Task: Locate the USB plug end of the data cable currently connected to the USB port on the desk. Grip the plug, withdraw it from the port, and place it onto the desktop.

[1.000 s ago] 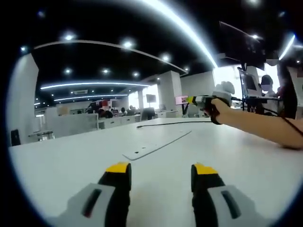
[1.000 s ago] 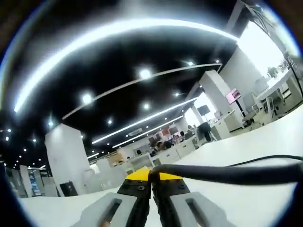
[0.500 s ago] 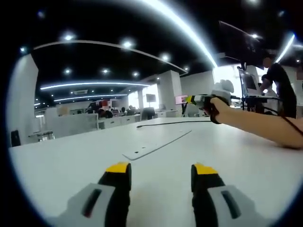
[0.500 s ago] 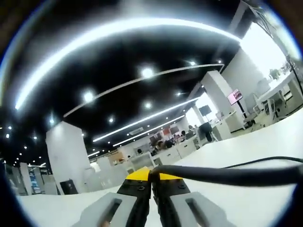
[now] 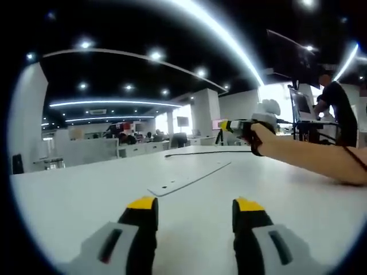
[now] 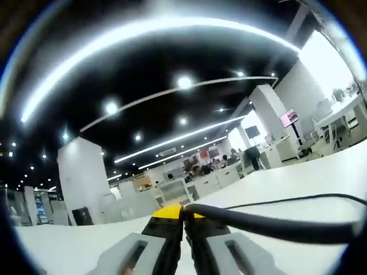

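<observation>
Close up in the left gripper view: seeing the left gripper (image 5: 195, 205) wide open, holding nothing, low over the white surface (image 5: 80, 197). Past it, seeing a flat white strip (image 5: 189, 179) lying on the surface. Farther off, seeing the right gripper (image 5: 229, 125) squeezed tight on the black data cable (image 6: 269, 225) (plug end hidden in the jaws), lifted a bit higher than a second ago. Looks pulled free of the port. Still needs laying down on the surface.
</observation>
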Available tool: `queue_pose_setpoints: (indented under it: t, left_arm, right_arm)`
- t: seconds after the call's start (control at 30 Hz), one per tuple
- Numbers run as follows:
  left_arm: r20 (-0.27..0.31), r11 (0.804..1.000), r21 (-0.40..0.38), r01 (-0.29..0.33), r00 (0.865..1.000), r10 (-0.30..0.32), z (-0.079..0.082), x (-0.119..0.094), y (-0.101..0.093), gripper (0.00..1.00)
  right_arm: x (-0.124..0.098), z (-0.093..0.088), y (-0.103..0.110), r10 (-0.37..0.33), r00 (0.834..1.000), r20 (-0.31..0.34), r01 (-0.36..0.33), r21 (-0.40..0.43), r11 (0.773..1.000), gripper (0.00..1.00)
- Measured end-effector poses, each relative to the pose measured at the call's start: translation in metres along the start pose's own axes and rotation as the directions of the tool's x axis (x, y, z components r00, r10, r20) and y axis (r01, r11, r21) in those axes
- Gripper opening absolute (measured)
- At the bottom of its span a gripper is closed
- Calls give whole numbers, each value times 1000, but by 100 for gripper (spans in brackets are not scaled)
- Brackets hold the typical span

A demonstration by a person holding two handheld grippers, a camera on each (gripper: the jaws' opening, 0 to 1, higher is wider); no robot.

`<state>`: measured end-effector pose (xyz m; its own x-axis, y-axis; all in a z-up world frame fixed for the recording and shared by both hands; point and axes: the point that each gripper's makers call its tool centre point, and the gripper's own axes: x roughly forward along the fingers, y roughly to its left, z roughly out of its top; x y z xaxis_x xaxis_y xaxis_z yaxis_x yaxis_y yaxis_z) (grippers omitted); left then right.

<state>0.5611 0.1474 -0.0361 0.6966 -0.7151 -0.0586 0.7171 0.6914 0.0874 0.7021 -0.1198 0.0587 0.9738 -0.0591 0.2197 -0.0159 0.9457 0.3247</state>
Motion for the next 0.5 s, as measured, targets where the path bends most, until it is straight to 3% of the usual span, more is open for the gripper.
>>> queue_pose_setpoints:
  t: [0.27,0.33,0.5]
  left_arm:
    - [6,1000,0,15,1000,-15,1,0,-2,52]
    - [9,1000,-2,16,1000,-16,1,-1,-2,52]
    - [-1,999,19,31,1000,-31,0,-1,-6,52]
  right_arm:
    - [-12,-5,16,45,997,-69,-53,-122,991,6]
    - [-19,-11,14,49,992,-118,-70,-178,982,6]
    - [-43,-15,4,44,987,-157,-89,-292,952,6]
